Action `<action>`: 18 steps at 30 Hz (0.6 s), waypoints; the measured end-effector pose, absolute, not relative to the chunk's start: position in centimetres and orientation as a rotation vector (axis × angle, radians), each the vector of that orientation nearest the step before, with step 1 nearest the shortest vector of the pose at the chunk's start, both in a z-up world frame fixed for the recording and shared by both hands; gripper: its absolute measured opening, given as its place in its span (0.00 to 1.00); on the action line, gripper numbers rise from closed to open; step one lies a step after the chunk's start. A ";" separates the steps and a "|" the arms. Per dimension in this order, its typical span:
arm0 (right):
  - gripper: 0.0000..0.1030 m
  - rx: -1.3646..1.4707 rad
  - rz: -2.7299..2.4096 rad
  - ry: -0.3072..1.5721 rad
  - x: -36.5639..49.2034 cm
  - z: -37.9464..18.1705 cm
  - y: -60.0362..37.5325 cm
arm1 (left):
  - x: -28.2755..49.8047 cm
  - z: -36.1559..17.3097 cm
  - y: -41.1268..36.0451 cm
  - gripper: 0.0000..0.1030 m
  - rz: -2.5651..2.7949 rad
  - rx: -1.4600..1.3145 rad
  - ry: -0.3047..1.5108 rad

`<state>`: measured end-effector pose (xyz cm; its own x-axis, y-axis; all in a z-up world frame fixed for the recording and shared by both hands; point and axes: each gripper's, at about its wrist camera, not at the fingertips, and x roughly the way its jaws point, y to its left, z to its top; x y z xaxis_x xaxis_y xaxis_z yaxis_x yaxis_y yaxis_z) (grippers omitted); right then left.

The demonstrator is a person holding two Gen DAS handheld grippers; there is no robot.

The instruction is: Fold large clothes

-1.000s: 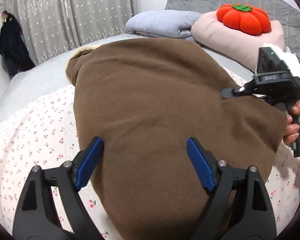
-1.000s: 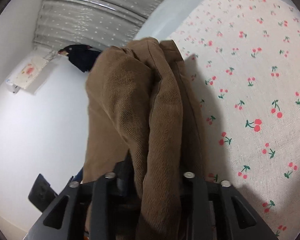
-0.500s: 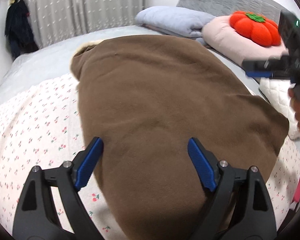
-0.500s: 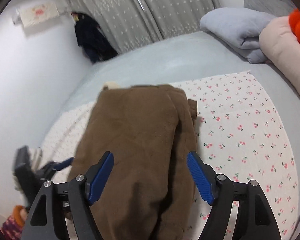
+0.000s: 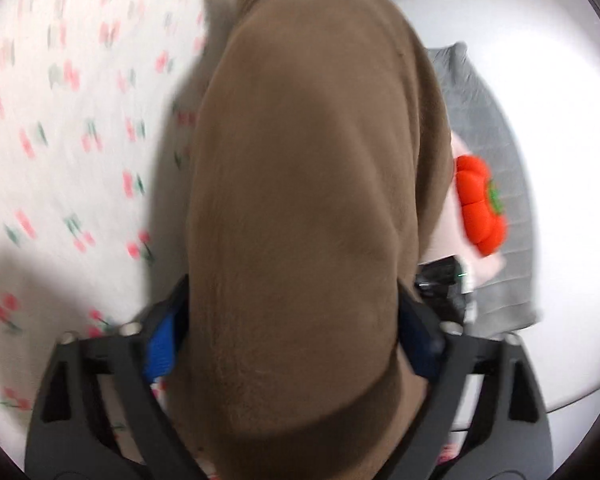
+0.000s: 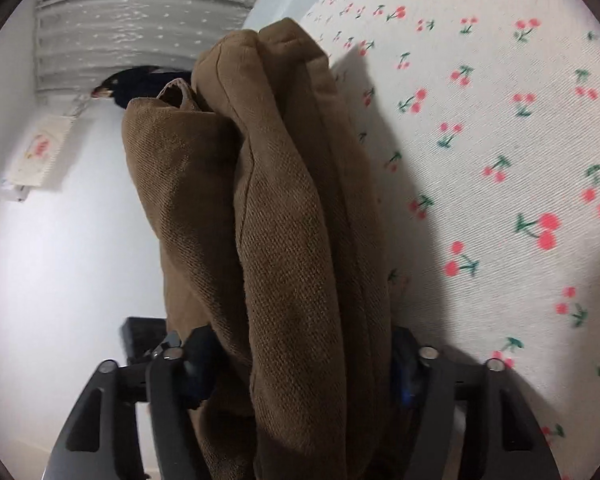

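A thick folded brown garment [image 5: 308, 160] fills the middle of the left wrist view. My left gripper [image 5: 292, 320] has it between its blue pads; the fabric touches both pads and the jaws are closing. The view is rolled and blurred. In the right wrist view the same brown garment [image 6: 276, 200] stands edge-on as a stack of folds. My right gripper [image 6: 296, 360] holds that stack between its pads, its jaws closing on it. The right gripper's black body [image 5: 444, 280] shows beyond the garment, and a black part of the left gripper [image 6: 140, 336] peeks out beside the stack.
The white cherry-print sheet [image 5: 60, 140] covers the bed under the garment and fills the right side of the right wrist view [image 6: 500, 140]. An orange pumpkin cushion [image 5: 480, 208] lies on a pink pillow by the grey quilted headboard [image 5: 496, 112]. Grey curtains [image 6: 140, 20] hang behind.
Half a second ago both grippers stood open above the flat garment. Both have since rolled on their sides and dropped, and the garment's folded edges now sit between their pads.
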<state>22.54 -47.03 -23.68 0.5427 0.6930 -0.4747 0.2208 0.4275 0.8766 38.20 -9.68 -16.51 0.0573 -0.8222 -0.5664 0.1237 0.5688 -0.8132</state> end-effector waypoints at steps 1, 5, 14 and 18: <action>0.51 1.124 0.375 0.983 22.3 -23.7 -47.0 | 37.8 -16.7 -9.3 0.73 -0.810 -0.697 1.309; 0.39 1.054 0.379 0.943 21.0 -21.8 -46.0 | 36.1 -15.4 -8.8 0.57 -0.799 -0.690 1.257; 0.36 0.956 0.465 0.973 14.0 -17.2 -40.7 | 28.1 -10.5 -4.5 0.54 -0.757 -0.633 1.295; 0.36 0.944 0.505 1.017 9.4 -17.4 -37.5 | 23.3 -10.1 -1.3 0.55 -0.741 -0.602 1.336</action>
